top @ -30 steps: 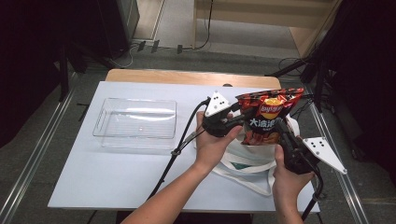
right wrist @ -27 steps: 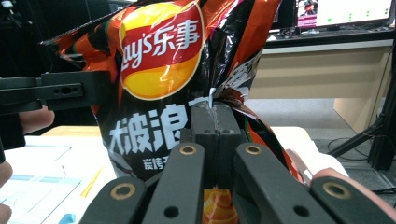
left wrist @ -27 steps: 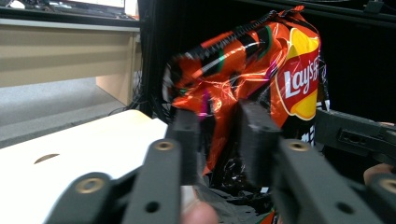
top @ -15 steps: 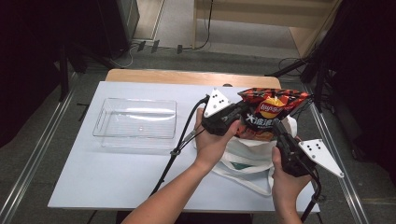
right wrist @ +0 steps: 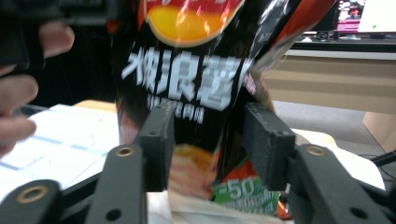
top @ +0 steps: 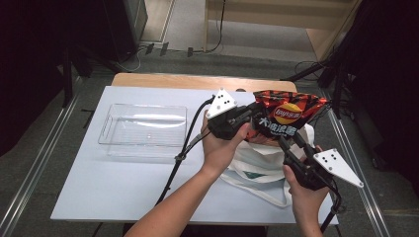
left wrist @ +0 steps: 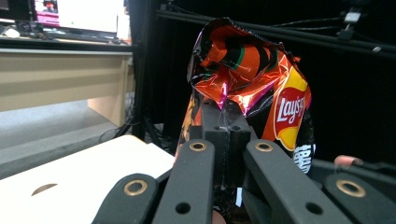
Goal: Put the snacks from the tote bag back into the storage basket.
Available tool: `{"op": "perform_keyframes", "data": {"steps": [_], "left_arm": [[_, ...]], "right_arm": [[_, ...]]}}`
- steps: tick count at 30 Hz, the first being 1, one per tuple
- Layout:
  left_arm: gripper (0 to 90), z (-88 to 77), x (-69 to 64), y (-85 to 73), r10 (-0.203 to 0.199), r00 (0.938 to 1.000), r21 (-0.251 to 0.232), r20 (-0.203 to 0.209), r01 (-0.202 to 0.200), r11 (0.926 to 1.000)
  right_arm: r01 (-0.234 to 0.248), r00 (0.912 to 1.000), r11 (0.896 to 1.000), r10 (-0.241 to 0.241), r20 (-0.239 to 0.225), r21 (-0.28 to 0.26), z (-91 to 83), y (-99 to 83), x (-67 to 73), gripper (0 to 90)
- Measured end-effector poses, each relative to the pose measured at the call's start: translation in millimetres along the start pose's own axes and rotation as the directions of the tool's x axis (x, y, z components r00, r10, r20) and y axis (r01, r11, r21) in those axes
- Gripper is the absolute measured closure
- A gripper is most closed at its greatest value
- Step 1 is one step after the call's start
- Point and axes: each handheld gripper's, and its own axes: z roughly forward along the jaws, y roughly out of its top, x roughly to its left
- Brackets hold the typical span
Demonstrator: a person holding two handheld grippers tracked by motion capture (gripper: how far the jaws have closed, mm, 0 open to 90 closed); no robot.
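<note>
Holding the crinkled red-and-black foil chip bag (top: 284,118) pinched in my left fingers (left wrist: 224,135); my right fingers (right wrist: 161,140) have just been opening, straddling it loosely; I lift clear of the white cloth tote (top: 257,163).

The chip bag (left wrist: 252,93) carries a red and yellow "Lay's" logo near its top. Below that logo run large white Chinese characters, "大波浪薯". Lower still, a green patch reads "-50%".

Looks forward and down from above the table (top: 123,197). Rides each gripper, close behind its jaws, facing along them from opposite sides. Shared by all: the chip bag (top: 284,118) (left wrist: 247,84) (right wrist: 196,88).
</note>
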Motion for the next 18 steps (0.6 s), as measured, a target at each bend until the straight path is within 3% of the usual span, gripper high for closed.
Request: {"op": "perform_keyframes", "data": {"steps": [7,9,11,14,18], "left_arm": [[90.0,2.7,-10.7,5.1,-0.003,0.9992,-0.014,0.041,0.004,0.9999],[90.0,5.2,-12.9,4.8,-0.026,0.9978,-0.014,0.061,0.027,0.9995],[90.0,8.9,-17.2,3.4,-0.038,0.9962,-0.01,0.078,0.039,0.9992],[90.0,15.3,-26.7,0.5,-0.019,0.996,0.001,0.088,0.019,0.9998],[90.0,17.2,-28.9,0.1,-0.018,0.9956,0.002,0.092,0.018,0.9998]], "right_arm": [[0.024,0.9997,0.999,-0.024,0.006,0.025,-11.7,-12.0,-1.3,46.4],[0.022,0.9996,0.999,-0.023,0.015,0.027,-18.3,-17.3,-4.3,46.1],[0.005,0.9995,1.0,-0.006,0.031,0.031,-23.2,-20.5,-8.6,45.3],[-0.005,0.9988,0.999,0.004,0.05,0.034,-27.6,-23.1,-15.1,44.5],[-0.026,0.9974,0.999,0.023,0.068,0.041,-30.1,-28.2,-22.0,44.8]]}}
